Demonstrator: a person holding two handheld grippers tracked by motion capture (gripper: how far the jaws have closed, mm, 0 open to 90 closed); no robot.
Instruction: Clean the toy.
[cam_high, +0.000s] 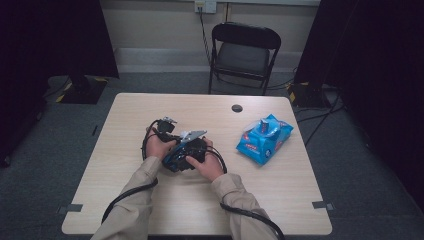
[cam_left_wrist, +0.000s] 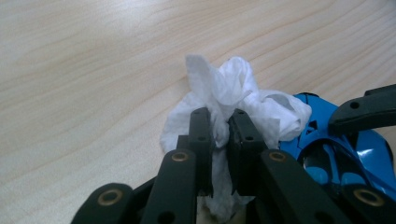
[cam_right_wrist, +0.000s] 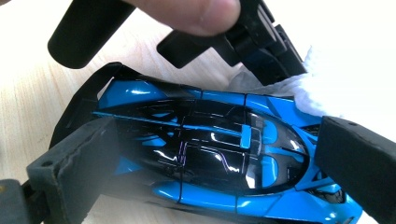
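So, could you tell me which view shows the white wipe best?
The left gripper view: the white wipe sits crumpled between that gripper's shut jaws. The right gripper view catches only its overexposed edge beside the blue toy car.

A blue-and-black toy car (cam_right_wrist: 219, 154) lies on the pale worktop (cam_right_wrist: 28, 88) between the right gripper (cam_right_wrist: 215, 163) fingers (cam_right_wrist: 70, 172) — one at each end. Beyond the car, the left gripper (cam_right_wrist: 261, 42) presses a white wipe (cam_right_wrist: 322, 88) at its far edge.

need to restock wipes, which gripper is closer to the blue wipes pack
Right. The right gripper holds the toy car just left of the blue wipes pack; the left gripper sits farther left.
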